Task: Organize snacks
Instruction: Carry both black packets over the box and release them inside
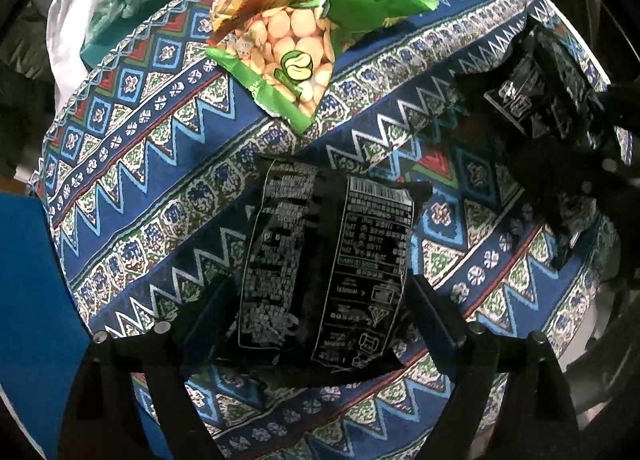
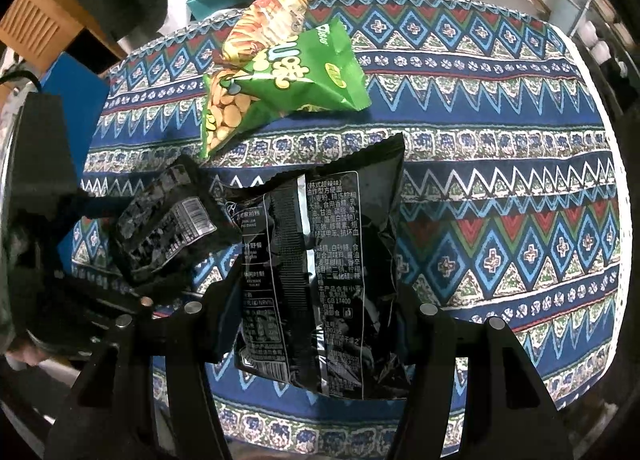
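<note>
Aloft above the patterned bench (image 2: 500,148), a black packet (image 1: 328,272) is pinched by the left tongs (image 1: 320,324) and another (image 2: 320,276) by the right tongs (image 2: 316,324). Both are judged light, crinkly and slippery (best gripped at a sealed edge).

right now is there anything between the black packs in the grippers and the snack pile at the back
Nothing visible. Only bare patterned tablecloth lies between the right gripper's black pack and the green snack bags. The left gripper's black pack likewise faces open cloth.
</note>
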A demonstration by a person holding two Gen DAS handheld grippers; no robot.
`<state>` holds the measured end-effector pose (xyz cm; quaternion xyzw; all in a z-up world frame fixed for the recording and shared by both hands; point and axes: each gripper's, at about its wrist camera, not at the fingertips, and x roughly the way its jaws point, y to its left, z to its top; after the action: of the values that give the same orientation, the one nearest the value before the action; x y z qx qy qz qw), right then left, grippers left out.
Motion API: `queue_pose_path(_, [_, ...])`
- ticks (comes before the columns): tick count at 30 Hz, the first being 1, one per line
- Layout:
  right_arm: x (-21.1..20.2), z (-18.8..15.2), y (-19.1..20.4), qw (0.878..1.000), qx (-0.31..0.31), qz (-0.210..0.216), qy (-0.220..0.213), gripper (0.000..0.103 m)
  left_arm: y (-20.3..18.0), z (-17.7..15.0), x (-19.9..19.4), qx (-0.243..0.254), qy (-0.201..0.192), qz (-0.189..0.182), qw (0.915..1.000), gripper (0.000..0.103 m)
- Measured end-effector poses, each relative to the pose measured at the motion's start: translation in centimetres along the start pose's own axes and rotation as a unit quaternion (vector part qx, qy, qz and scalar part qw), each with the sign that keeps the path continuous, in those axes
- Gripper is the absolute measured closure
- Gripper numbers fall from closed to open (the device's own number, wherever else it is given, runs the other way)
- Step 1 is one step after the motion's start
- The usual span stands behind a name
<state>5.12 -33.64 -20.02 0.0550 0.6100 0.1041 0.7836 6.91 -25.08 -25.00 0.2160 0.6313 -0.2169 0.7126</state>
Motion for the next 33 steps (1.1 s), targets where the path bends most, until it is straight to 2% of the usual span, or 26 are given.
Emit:
queue_pose_path(3, [0.1,0.0,0.2,1.0,-0.003,-0.001,-0.001,0.043,0.4,-0.4,-0.6,-0.021,-0.013,0.003,0.9997,0.026])
queue_pose_path(5, [0.1,0.1,0.3,1.0,-0.004,-0.002,0.0,0.043,0.9,-0.6,-1.0,-0.031,-0.02,0.0,0.9993,0.037])
queue_pose_path(8, [0.1,0.1,0.5,1.0,-0.005,-0.002,-0.002,0.043,1.0,-0.7,-1.3,-0.052,-0.025,-0.01,0.9983,0.042])
queue_pose_path(13, [-0.3,0.5,1.2,1.0,-0.01,-0.003,-0.014,0.043,2.5,-2.3,-1.9,-0.074,-0.034,-0.002,0.9967,0.042])
queue_pose_path(19, [-1.2,1.2,2.5,0.999,-0.017,-0.002,-0.027,0.043,3.2,-3.8,-5.4,-0.093,-0.068,0.003,0.9934,0.042])
queue_pose_path(28, [-3.7,2.2,4.8,0.998,-0.031,0.009,-0.057,0.043,5.8,-5.7,-11.8,-0.139,-0.123,0.003,0.9826,0.042])
queue_pose_path(33, [-5.2,2.6,6.0,0.996,-0.042,0.007,-0.075,0.043,8.8,-6.4,-13.3,-0.167,-0.137,0.001,0.9764,0.042])
